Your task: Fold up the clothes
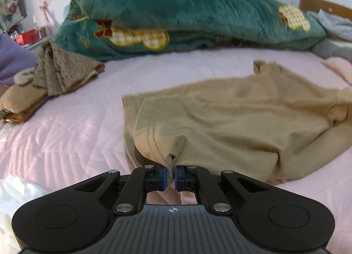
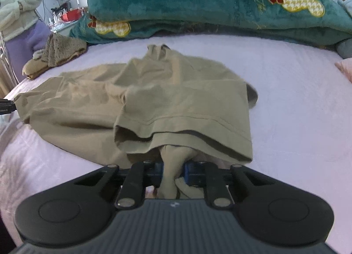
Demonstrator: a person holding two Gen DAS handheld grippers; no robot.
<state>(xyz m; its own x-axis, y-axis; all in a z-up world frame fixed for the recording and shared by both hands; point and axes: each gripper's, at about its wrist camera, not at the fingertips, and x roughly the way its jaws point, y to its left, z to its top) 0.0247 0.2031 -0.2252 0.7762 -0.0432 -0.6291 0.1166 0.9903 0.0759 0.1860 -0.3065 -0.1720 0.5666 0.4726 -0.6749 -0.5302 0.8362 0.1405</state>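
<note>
One tan shirt (image 2: 167, 100), collar toward blanket (image 2: 209, 1).

soft even daylight, faint shadows, slight motion blur throughout, strong fisheye bending with dark corners.

Left gripper (image 1: 170, 176) pinched on the stitched hem of the tan garment (image 1: 231, 117), fabric bunched between the blue pads (image 1: 163, 177). Garment spreads far and right over the pink bedsheet (image 1: 72, 126). Folded brown clothes (image 1: 50, 82) far left; green blanket (image 1: 176, 14) behind.
</note>
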